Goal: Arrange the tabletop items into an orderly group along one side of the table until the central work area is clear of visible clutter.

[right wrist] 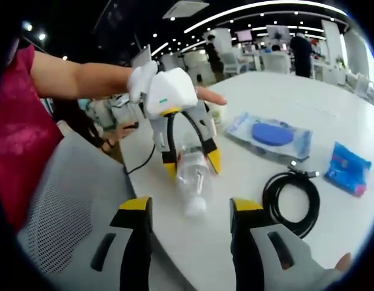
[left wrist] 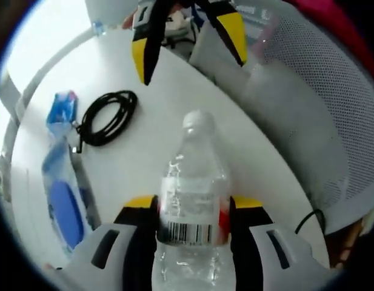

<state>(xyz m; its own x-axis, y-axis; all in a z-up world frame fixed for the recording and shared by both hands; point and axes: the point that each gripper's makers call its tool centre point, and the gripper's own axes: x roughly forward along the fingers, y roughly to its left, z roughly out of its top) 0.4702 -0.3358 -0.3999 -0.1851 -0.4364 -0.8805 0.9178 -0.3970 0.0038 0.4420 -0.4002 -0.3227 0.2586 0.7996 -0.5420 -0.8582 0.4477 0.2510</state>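
Clamped between the left gripper [left wrist: 193, 212] jaws, clear bottle [left wrist: 193, 200] pointing cap-first toward twelve o'clock over the white table [left wrist: 174, 73], right gripper [right wrist: 190, 209] spread empty, bottle [right wrist: 191, 176] at twelve o'clock, black cable [right wrist: 293, 200] toward two o'clock.

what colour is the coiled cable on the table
Black. The coiled cable shows best in the left gripper view.
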